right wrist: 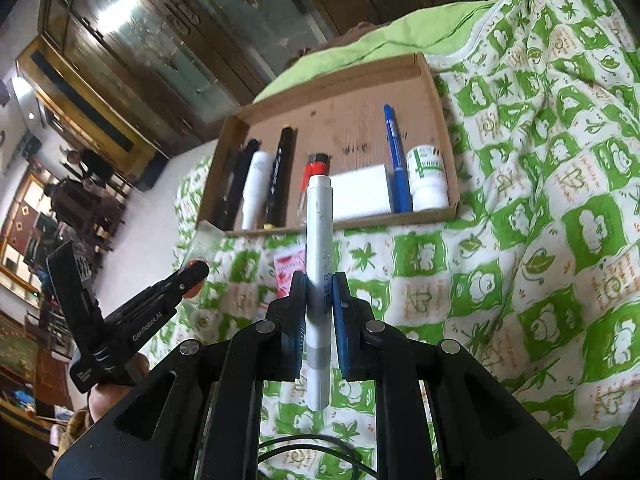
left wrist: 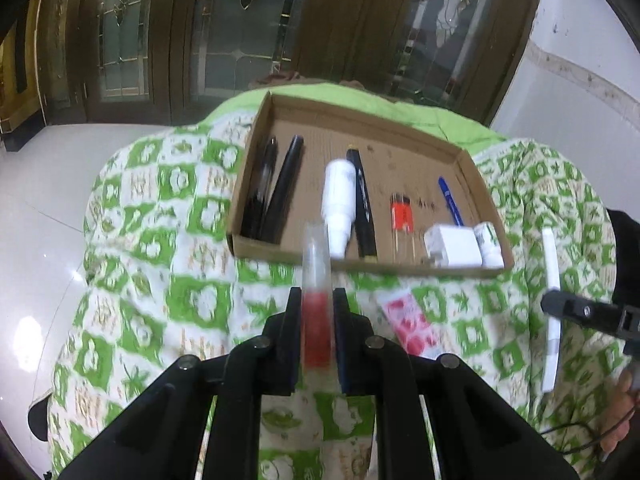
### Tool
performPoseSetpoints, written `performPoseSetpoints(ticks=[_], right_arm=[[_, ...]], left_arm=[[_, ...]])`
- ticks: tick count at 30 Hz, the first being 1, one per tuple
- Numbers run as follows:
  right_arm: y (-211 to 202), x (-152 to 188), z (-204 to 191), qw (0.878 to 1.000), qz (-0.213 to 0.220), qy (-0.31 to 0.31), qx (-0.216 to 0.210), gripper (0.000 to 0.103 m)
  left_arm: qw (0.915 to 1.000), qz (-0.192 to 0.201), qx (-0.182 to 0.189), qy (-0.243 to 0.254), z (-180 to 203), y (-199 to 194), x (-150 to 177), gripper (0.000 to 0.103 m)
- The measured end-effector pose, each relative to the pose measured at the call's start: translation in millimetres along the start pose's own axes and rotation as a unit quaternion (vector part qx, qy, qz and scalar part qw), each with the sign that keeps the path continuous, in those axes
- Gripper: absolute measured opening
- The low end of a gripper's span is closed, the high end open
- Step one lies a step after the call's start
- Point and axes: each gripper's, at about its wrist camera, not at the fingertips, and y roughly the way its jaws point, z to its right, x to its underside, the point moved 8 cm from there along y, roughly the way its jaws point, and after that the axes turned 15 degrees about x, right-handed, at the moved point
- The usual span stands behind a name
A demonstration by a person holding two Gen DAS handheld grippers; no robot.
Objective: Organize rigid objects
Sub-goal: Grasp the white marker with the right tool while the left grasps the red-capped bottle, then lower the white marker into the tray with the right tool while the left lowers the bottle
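Left wrist view: the left hand-held gripper (left wrist: 317,300) was clamped on a clear tube with a red end (left wrist: 317,304), held lengthwise toward the cardboard tray (left wrist: 360,110) on the green patterned quilt (left wrist: 160,240), probably so it could join the row of pens inside. A pink packet (left wrist: 408,324) lay on the quilt outside the tray.

Right wrist view: the right hand-held gripper (right wrist: 319,284) was clamped at mid-length on a silver-white marker (right wrist: 319,248), pointing at the tray's open middle, between the red lighter (right wrist: 316,168) and the white box (right wrist: 360,196).
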Motion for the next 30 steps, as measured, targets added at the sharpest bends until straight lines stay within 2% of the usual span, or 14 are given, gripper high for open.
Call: performPoseSetpoints(ticks=[6, 9, 15, 24, 30], right_arm=[[-3.7, 0.0, -4.0, 1.0, -0.003, -0.002, -0.01, 0.012], [0.1, -0.1, -5.6, 1.0, -0.005, -0.002, -0.01, 0.012], [8.2, -0.7, -10.3, 1.0, -0.014, -0.001, -0.013, 0.012], [9.7, -2.7, -10.3, 1.0, -0.014, -0.001, -0.01, 0.012], [13.3, -6.9, -13.2, 1.0, -0.016, -0.003, -0.009, 0.012]], left_arm=[[1.0, 0.001, 0.004, 0.0, -2.8, 17.6, -30.9, 0.013], [0.9999, -0.003, 0.01, 0.006, -3.2, 18.7, -30.5, 0.012], [0.9995, 0.015, 0.022, -0.019, -10.0, 14.8, -38.2, 0.012], [0.9989, 0.028, -0.017, 0.033, -7.2, 40.9, -70.4, 0.012], [0.997, 0.048, -0.041, 0.045, -14.1, 66.7, -99.7, 0.012]])
